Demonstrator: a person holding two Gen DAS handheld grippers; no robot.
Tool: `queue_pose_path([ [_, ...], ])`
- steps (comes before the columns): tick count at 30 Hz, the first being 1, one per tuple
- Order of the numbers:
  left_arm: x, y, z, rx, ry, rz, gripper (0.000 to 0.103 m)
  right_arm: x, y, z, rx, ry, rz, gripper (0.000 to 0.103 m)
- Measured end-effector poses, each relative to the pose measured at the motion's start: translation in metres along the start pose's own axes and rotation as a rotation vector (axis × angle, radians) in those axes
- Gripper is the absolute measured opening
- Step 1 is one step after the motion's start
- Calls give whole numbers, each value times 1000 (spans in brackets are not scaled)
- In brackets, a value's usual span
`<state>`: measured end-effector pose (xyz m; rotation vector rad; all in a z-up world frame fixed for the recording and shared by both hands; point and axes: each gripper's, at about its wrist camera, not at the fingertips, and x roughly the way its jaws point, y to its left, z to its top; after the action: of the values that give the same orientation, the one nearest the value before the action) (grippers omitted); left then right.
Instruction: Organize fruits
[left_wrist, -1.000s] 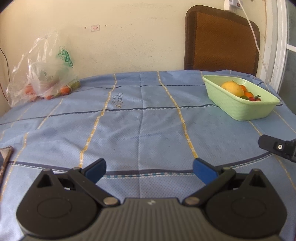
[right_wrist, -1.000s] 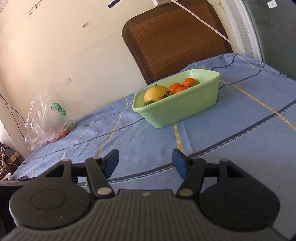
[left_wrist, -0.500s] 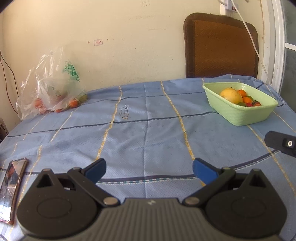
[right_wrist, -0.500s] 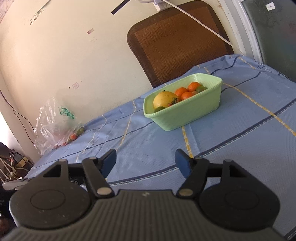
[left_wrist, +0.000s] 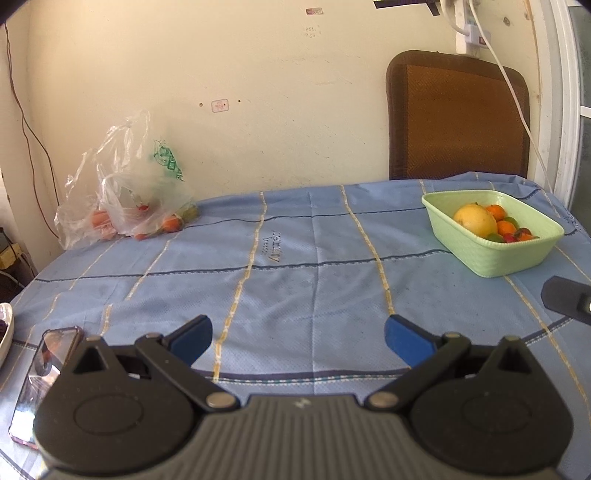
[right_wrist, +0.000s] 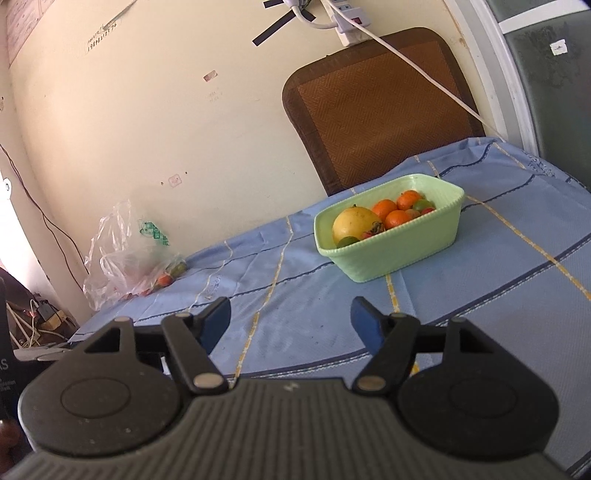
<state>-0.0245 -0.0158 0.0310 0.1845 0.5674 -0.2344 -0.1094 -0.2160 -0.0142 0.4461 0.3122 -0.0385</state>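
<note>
Left gripper (left_wrist: 297, 338): jaws wide, empty.
Right gripper (right_wrist: 290, 323): just opened wide, empty.
Green basket (right_wrist: 406, 247): fruit inside.
Tablecloth (left_wrist: 314, 280) print: illegible.
Plastic bag (left_wrist: 125, 195): green logo, unreadable.

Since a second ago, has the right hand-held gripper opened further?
Yes. The right hand-held gripper has just been opening, its fingertips wider apart against its own black body; nothing sits between them.

Left gripper (left_wrist: 297, 339): both blue-padded fingers (left_wrist: 190, 339) spread wide, nothing between them, held clear above the surface and angled gently downward. Right gripper (right_wrist: 290, 323): jaws have just been opening and now stand at full spread, blue pads (right_wrist: 364, 325) apart with nothing between them, pointing forward and slightly downward. Its black body appears at the right edge of the left wrist view.
</note>
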Motion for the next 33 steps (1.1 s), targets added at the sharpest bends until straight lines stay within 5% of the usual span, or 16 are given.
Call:
queue_pose_path([
  [33, -2, -9, 14, 105, -36, 11, 103, -5, 2, -1, -21, -27, -36, 74],
])
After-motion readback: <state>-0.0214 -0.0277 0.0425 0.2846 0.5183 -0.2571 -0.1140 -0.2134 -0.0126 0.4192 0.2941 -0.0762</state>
